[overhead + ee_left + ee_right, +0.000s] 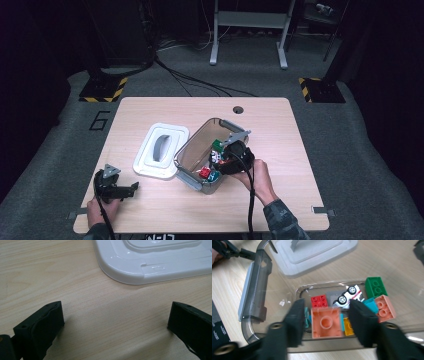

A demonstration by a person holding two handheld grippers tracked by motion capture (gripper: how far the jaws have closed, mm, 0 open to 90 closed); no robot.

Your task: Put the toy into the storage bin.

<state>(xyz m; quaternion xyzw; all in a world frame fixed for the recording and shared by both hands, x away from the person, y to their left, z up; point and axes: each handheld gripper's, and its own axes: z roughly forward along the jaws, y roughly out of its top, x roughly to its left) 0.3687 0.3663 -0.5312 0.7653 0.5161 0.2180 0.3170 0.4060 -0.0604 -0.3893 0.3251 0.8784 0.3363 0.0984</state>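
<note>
Table [165, 210]: pale matt wood-grain. Lid [155, 262]: glossy white plastic. Bin [255, 285]: smooth, smoky clear plastic. Bricks [326, 323]: smooth coloured plastic.

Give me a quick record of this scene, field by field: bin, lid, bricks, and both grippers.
bin: clear bin, open, on table
lid: white lid, flat on table beside bin
bricks: salmon brick between right jaws, untouched; red brick, green brick, toy car in bin
right gripper: open, inside bin
left gripper: open, empty, near lid
</note>
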